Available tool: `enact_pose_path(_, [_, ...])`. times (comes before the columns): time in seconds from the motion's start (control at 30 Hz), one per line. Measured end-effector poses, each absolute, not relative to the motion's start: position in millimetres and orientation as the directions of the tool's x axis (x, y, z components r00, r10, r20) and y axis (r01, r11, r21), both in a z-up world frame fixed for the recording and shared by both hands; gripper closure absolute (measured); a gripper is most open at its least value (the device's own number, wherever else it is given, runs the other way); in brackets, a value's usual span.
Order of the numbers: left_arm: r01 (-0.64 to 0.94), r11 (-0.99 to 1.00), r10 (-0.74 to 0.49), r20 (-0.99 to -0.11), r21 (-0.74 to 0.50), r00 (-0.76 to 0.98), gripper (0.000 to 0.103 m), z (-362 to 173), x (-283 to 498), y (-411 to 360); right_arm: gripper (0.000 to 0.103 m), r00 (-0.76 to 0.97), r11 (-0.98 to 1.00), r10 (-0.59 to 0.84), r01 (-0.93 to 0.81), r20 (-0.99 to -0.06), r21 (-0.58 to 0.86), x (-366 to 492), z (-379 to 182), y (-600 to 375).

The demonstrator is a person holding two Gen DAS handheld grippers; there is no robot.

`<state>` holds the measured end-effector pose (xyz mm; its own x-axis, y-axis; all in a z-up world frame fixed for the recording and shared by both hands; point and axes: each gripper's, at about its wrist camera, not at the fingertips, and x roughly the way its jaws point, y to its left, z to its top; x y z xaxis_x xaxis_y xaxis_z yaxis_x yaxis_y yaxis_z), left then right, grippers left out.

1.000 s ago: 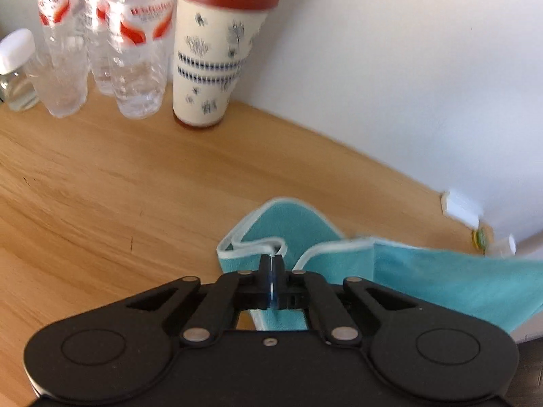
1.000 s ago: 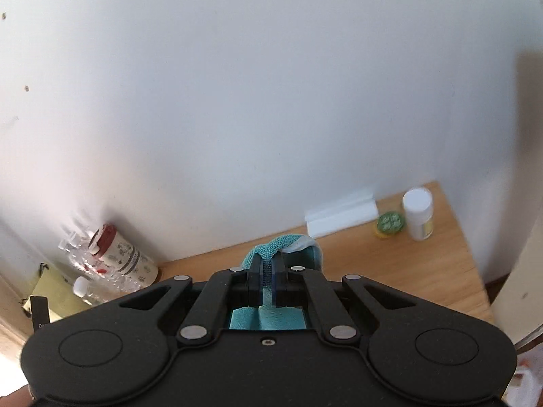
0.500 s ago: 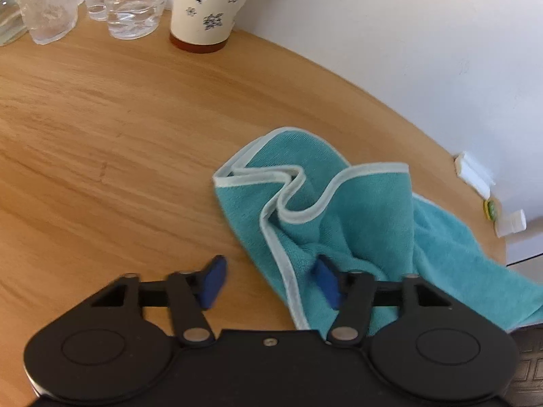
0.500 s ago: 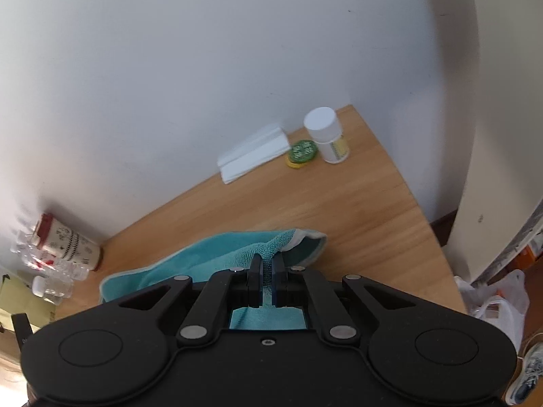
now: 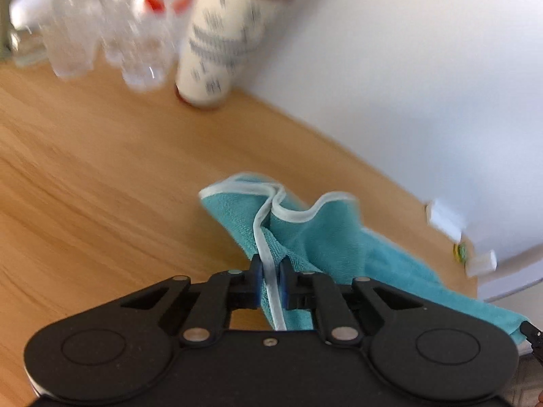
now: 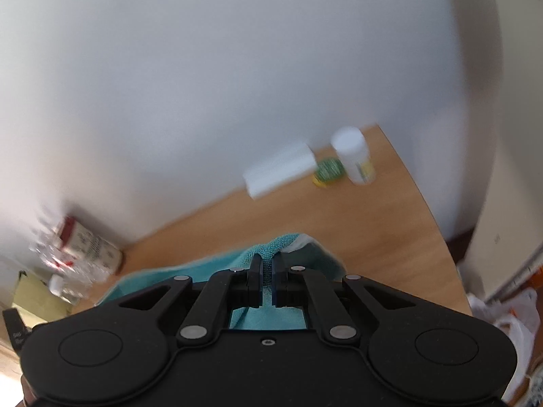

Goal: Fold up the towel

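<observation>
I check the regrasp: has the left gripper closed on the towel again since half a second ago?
Yes. The left gripper was open beside the towel; now its fingers pinch the white hem, and the patterned cup by the wall sits fuller in view.

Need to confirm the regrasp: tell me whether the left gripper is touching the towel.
Touching. In the left wrist view, the left gripper has its blue pads closed on the towel, pinching the white-trimmed edge with no gap on either side.
</observation>
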<state>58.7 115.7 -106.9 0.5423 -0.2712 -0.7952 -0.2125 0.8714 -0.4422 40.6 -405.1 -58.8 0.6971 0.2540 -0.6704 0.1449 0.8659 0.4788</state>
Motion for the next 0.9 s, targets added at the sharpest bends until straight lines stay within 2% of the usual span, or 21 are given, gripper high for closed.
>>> enact_pose_path(0.17, [-0.159,0.858,-0.268,-0.689,-0.489,0.673,0.098,-39,74,134,0.099,0.811,0.878,0.234,0.061,-0.537,0.475,49,10,-393])
enact_pose_path(0.23, [-0.151,0.845,-0.259,-0.641,-0.512,0.723,0.098,-14,73,142,0.099,0.818,0.887,0.215,0.065,-0.533,0.458,46,19,-392])
enact_pose_path(0.27, [-0.169,0.846,-0.243,-0.648,-0.506,0.722,0.098,-15,71,144,0.099,0.818,0.889,0.209,0.069,-0.536,0.453,45,19,-392])
enact_pose_path(0.33, [-0.208,0.842,-0.221,-0.671,-0.498,0.708,0.098,-23,67,148,0.099,0.761,0.875,0.176,0.169,-0.624,0.454,45,-7,-401])
enact_pose_path(0.47, [-0.338,0.809,-0.212,-0.776,-0.48,0.594,0.098,-82,36,164,0.099,0.65,0.853,0.131,0.311,-0.748,0.42,37,-66,-412])
enact_pose_path(0.57, [-0.379,0.811,-0.23,-0.839,-0.445,0.493,0.098,-112,12,169,0.099,0.586,0.845,0.129,0.357,-0.8,0.398,30,-90,-414])
enact_pose_path(0.9, [-0.371,0.865,-0.201,-0.911,-0.338,0.359,0.097,-141,-23,177,0.098,0.407,0.877,0.045,0.421,-0.912,0.231,1,-131,-419])
